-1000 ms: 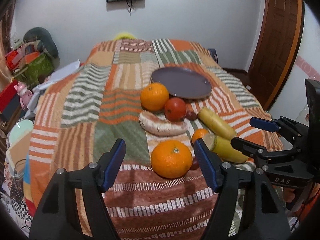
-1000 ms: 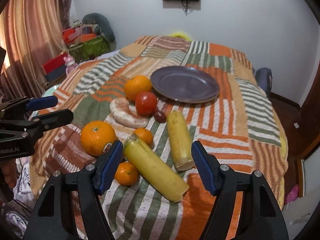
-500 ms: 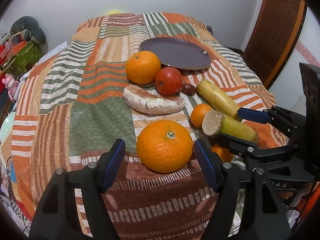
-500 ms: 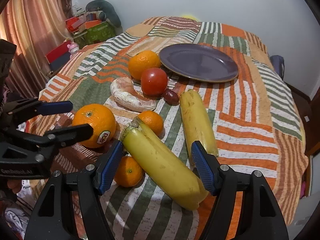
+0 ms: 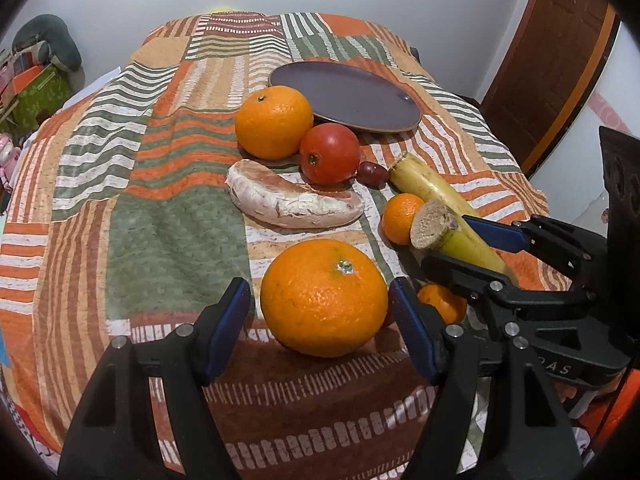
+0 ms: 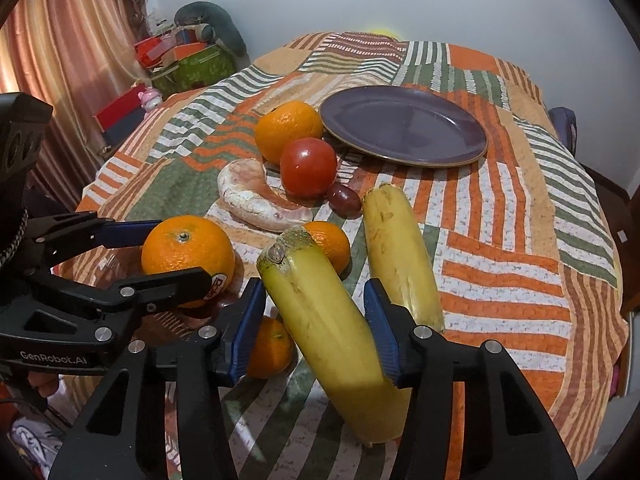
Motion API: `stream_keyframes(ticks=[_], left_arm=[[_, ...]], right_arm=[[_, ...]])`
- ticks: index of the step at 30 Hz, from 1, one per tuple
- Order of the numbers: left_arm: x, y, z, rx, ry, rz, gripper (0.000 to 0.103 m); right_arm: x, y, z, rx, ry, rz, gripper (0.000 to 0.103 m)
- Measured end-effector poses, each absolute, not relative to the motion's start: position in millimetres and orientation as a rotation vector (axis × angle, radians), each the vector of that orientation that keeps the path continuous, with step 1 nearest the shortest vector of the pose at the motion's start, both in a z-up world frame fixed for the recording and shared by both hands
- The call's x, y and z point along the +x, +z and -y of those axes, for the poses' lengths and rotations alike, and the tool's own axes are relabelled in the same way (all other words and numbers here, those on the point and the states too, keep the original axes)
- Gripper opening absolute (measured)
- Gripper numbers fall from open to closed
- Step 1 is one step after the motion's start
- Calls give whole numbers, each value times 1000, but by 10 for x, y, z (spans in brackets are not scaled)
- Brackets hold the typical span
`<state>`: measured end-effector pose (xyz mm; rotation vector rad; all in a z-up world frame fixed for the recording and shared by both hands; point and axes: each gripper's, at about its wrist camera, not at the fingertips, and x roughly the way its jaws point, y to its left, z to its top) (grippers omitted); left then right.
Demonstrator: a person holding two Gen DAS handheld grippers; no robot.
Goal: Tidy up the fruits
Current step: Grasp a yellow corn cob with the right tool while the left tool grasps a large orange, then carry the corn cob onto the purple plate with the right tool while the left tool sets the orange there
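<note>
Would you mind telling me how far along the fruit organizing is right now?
Nothing is placed yet: the purple plate is bare. The left claw brackets the nearest orange; the right claw brackets a banana. All other fruit remains on the bedspread.

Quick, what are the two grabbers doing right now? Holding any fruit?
Left gripper: open, fingers either side of the big orange, not squeezing it.
Right gripper: closing around the yellow banana; a firm grip cannot be told.

"GenRobot.AI" on left tool (image 6: 158, 254)
</note>
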<state>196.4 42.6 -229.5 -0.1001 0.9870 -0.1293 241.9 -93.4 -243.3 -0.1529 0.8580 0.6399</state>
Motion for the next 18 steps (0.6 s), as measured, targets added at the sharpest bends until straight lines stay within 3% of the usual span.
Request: stream_keyframes(ticks=[4, 6, 18], left_arm=[[2005, -2308, -444, -120, -135, -984, 71], [2018, -2308, -455, -139, -142, -981, 66], [1920, -2119, -417, -100, -109, -929, 65]], right_arm=[[2468, -2398, 980, -133, 604, -844, 42], [2493, -2374, 1035, -107, 586, -840, 39], [2412, -2139, 1249, -44, 546, -792, 34]])
